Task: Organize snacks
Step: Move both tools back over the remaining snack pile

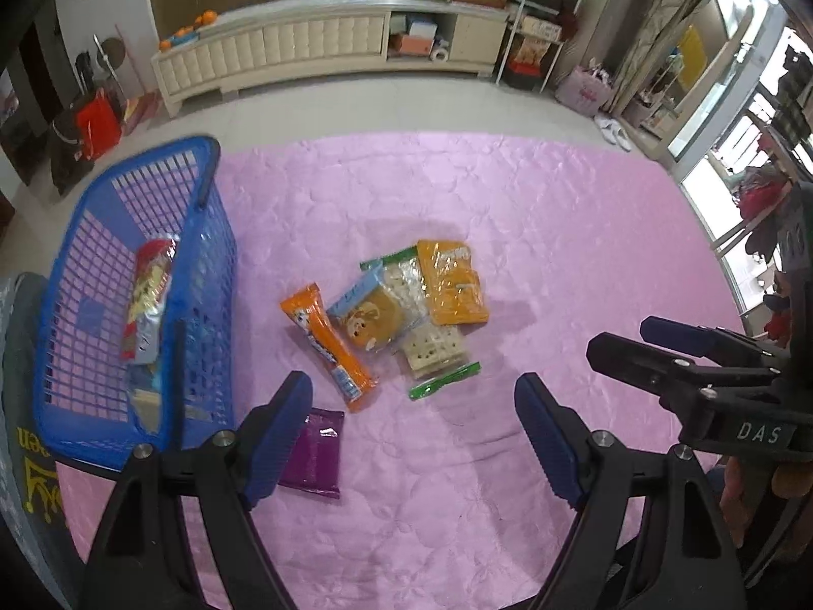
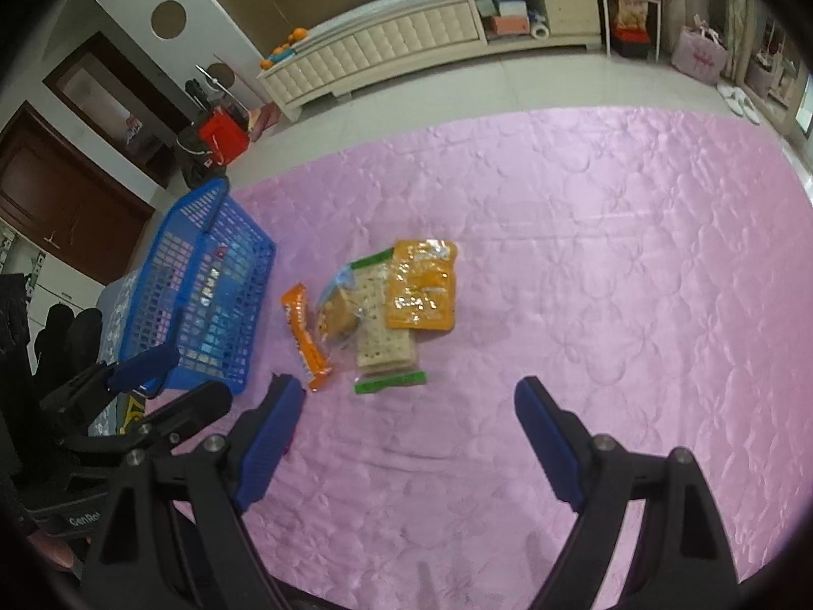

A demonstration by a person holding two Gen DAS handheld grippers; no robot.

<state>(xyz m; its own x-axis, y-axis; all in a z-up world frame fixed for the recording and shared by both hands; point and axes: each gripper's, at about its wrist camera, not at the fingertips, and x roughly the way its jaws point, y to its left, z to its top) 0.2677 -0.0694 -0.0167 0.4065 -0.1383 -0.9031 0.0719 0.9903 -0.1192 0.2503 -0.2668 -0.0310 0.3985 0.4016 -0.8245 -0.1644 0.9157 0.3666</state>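
A blue basket (image 1: 213,274) stands at the left on the pink cloth and holds a red snack pack (image 1: 147,295). It also shows in the right wrist view (image 2: 203,305). A pile of snacks lies mid-cloth: an orange bar (image 1: 330,345) (image 2: 305,335), a cookie pack (image 1: 368,317), a cracker bag (image 1: 432,345) (image 2: 381,345) and an orange pouch (image 1: 452,282) (image 2: 421,290). A purple pack (image 1: 315,452) lies by my left gripper (image 1: 414,437), which is open and empty above the cloth. My right gripper (image 2: 406,437) is open and empty; it shows at the right of the left wrist view (image 1: 660,351).
The pink cloth (image 1: 559,234) covers the work surface. Beyond its far edge is tiled floor and a long low cabinet (image 1: 325,46). A red bag (image 1: 96,122) stands on the floor at the left. Windows and clutter are at the right.
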